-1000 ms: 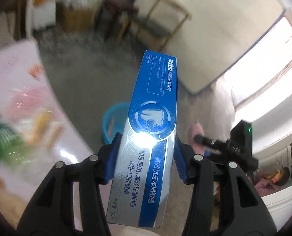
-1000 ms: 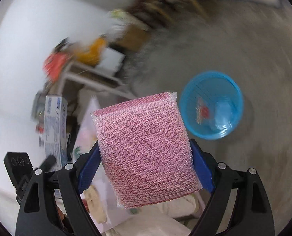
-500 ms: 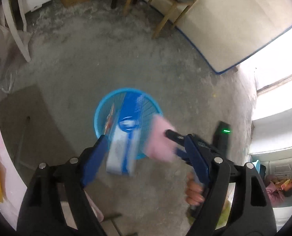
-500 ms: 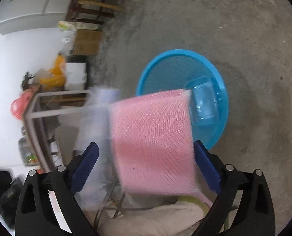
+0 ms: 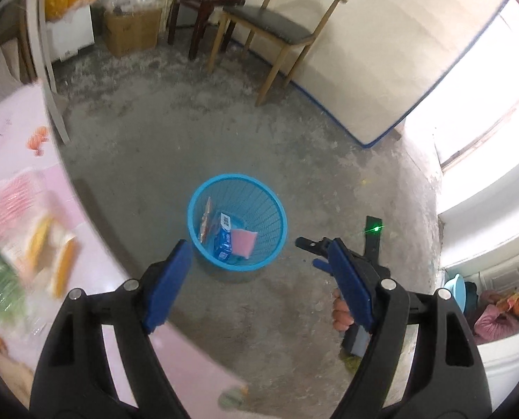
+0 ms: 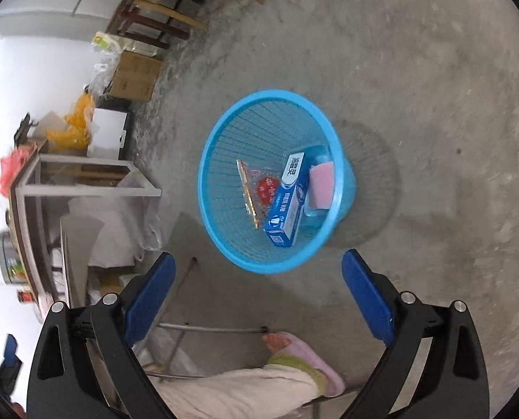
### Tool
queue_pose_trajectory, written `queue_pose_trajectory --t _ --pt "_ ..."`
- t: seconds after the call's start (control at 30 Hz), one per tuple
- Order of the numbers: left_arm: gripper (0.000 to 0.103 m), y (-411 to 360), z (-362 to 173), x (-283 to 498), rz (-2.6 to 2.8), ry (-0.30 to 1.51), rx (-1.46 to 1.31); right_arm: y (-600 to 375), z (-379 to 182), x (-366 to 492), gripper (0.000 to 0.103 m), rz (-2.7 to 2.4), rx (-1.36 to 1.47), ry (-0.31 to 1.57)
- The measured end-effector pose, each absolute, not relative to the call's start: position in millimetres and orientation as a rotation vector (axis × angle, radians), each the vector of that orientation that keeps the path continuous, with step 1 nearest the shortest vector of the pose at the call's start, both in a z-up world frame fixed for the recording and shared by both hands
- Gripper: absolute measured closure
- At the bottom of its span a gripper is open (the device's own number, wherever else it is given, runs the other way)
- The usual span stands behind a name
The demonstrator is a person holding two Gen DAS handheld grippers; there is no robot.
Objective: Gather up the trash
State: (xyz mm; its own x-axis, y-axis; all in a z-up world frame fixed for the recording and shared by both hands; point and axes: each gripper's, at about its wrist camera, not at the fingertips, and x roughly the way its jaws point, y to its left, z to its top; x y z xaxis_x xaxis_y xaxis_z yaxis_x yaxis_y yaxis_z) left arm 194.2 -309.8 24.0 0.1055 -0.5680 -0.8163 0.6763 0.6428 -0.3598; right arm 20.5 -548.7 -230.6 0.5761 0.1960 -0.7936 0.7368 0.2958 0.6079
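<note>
We hold both tongs spread apart and bare, the left tongs (image 5: 256, 262) and right tongs (image 6: 257, 276) above the blue mesh wastebasket (image 6: 224, 132) on the concrete floor (image 6: 434, 87). Inside lie a blue toothpaste box (image 6: 287, 199) with Chinese lettering too small to read, a pink sponge (image 6: 320, 186) beside it and a clear packet with a red round label (image 6: 264, 190)

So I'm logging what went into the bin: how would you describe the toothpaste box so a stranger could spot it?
Find the round blue mesh basket standing on the grey concrete floor. Inside it, the toothpaste box leans lengthwise between a clear snack wrapper and a pink sponge. It is the only long blue and white carton, with printed lettering along its side.
</note>
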Motion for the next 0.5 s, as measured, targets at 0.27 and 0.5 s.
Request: queue_pose_trajectory --t 0.27,0.5 --pt "0.023 -144.2 100.4 150.6 -0.792 0.876 0.067 -490.5 -117.3 3.0 0.01 -0.287 0.952 0.851" --pt "0.02 12.7 116.4 119.2 -0.472 0.724 0.001 -413.6 -63.3 28.5 0.01 0.01 0.851 0.848"
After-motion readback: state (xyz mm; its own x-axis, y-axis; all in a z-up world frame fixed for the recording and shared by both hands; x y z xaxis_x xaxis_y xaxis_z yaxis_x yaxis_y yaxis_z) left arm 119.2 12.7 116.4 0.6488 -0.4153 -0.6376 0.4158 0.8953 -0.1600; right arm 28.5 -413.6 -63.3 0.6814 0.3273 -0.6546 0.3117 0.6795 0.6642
